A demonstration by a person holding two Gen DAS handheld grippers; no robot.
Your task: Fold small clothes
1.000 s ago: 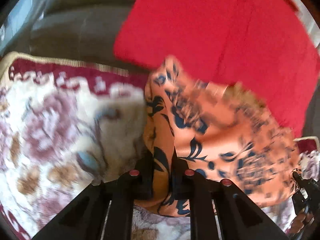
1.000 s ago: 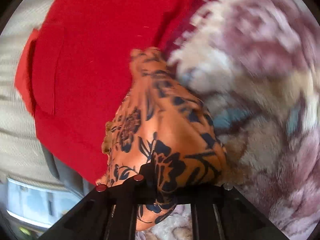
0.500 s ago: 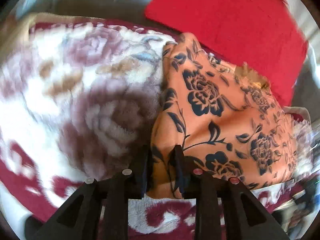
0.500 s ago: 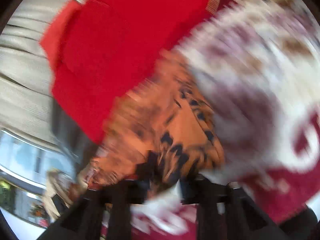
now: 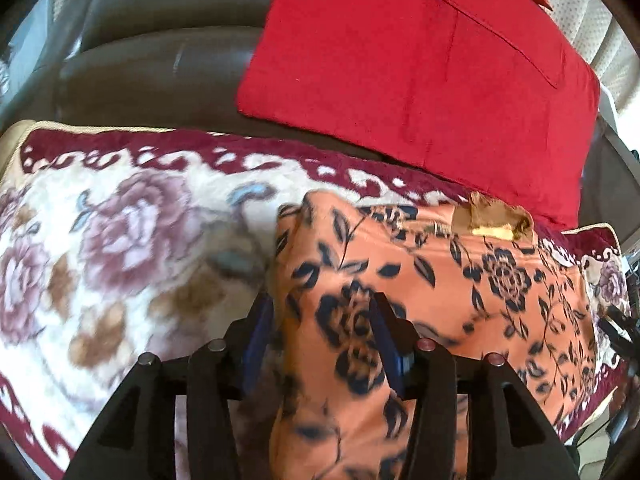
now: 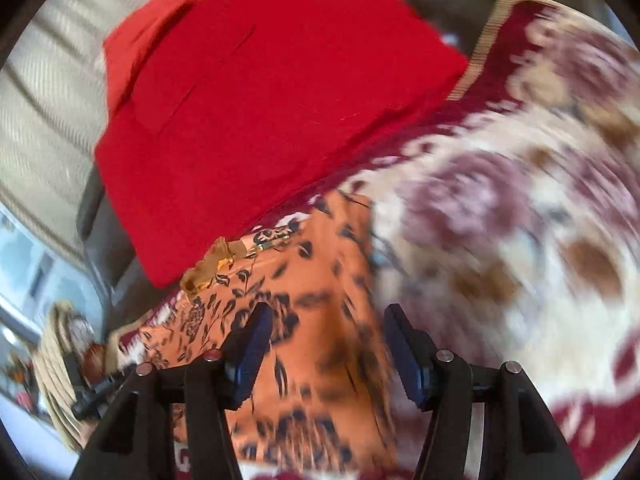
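An orange garment with dark blue flowers [image 5: 460,280] lies folded on a floral blanket [image 5: 120,240]. My left gripper [image 5: 320,320] is open, its blue-padded jaws standing apart over the garment's left edge. In the right wrist view the same garment [image 6: 312,320] lies below my right gripper [image 6: 326,332], which is also open, jaws wide apart above the cloth. A brown and yellow trim piece [image 5: 492,220] shows at the garment's far edge. The right wrist view is motion-blurred.
A red cushion [image 5: 420,60] leans on a grey sofa back [image 5: 140,72] just behind the garment. The blanket's dark red border [image 5: 200,152] runs along the far side. The other gripper's tip [image 5: 624,332] shows at the right edge.
Both grippers were shut on the orange garment; both have opened and let it go. The garment has come down and lies on the blanket.
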